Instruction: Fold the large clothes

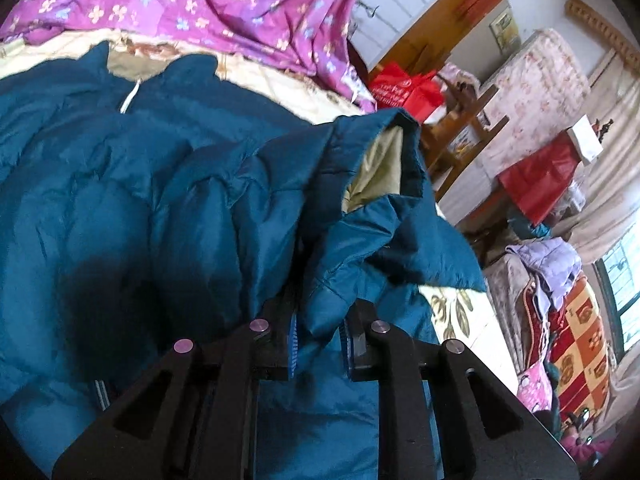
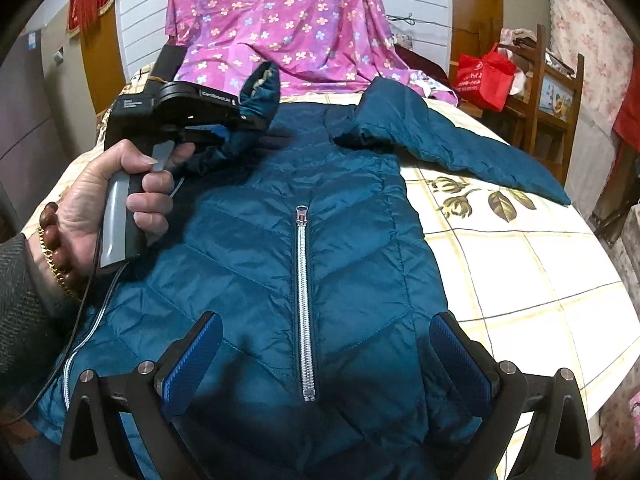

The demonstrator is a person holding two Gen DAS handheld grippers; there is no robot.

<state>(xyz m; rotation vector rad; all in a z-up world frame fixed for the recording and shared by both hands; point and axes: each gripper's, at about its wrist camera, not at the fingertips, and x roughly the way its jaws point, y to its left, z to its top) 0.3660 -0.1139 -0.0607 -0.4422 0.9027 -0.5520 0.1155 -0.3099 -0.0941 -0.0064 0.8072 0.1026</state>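
Note:
A teal puffer jacket (image 2: 248, 248) lies front-up on the bed, its silver zipper (image 2: 304, 300) closed down the middle. In the right wrist view a hand (image 2: 100, 208) holds my left gripper (image 2: 244, 120) above the jacket's upper left, shut on the left sleeve, whose cuff (image 2: 260, 80) sticks up. The left wrist view shows that sleeve (image 1: 360, 184) bunched between the left gripper (image 1: 320, 332) fingers, beige lining showing. The other sleeve (image 2: 460, 148) lies stretched to the right on the quilt. My right gripper (image 2: 328, 356) hangs open over the jacket's lower front, holding nothing.
A pink floral sheet (image 2: 280, 20) is draped at the bed's head. The cream checked quilt (image 2: 520, 260) shows bare to the right of the jacket. A red bag (image 2: 484, 76) and wooden shelf (image 2: 556, 92) stand beyond the bed's right edge.

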